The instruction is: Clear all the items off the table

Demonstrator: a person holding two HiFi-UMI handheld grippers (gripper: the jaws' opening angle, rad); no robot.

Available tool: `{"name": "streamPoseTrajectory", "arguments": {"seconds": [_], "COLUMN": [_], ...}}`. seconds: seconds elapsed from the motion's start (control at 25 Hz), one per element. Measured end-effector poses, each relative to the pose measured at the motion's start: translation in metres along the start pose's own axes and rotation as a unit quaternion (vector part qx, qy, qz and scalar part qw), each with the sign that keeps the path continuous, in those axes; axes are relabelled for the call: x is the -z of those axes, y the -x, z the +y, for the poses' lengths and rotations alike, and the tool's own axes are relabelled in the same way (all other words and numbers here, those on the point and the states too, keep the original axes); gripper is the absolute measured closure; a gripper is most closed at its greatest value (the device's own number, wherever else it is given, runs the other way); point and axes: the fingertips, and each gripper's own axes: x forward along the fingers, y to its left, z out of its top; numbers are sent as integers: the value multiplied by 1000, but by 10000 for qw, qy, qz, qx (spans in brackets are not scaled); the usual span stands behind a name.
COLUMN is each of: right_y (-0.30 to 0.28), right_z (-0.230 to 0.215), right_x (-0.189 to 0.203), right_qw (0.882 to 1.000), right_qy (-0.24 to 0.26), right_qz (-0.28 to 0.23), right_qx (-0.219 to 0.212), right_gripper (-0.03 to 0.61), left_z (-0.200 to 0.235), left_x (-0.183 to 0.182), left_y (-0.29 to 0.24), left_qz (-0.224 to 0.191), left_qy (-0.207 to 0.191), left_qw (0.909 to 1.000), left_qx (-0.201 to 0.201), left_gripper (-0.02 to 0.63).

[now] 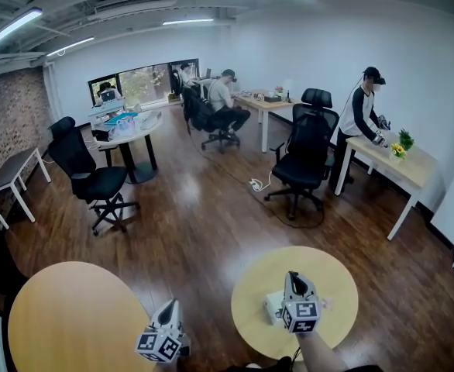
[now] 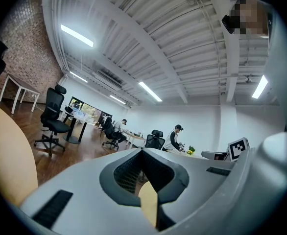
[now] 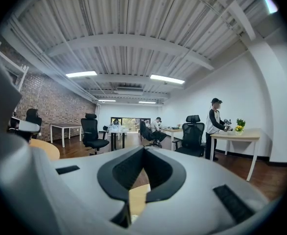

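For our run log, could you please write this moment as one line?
left claw: shut, empty | right claw: shut, empty, over round table

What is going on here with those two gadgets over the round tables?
A person holds a gripper in each hand. The right gripper hangs over the small round table, shut and empty, beside a small white thing lying there. The left gripper, also shut and empty, hangs by the edge of a larger round table.

The left gripper (image 1: 169,308) and right gripper (image 1: 293,279) are wearing pale grey shells, each carrying a cube (image 1: 300,315) of black-and-white square markers; ribbed black pads (image 3: 121,173) are lining the jaws.
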Motion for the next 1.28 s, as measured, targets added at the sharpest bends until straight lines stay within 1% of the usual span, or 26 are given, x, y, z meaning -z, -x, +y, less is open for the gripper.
{"name": "streamPoseTrajectory", "arguments": {"seconds": [0.84, 1.28], "right_y": [6, 9], "right_z": [12, 18], "right_x": [1, 0], "right_qw": [9998, 9995], "right_qy": [26, 113], "right_qz": [-40, -7], "right_qx": [-175, -296], "right_gripper": [577, 577], "left_z": [5, 9], "left_x": [6, 8], "left_y": [12, 21], "left_qz": [70, 12], "left_qy": [0, 43], "left_qw": [10000, 9997], "left_qx": [-67, -254], "left_gripper": [623, 623]}}
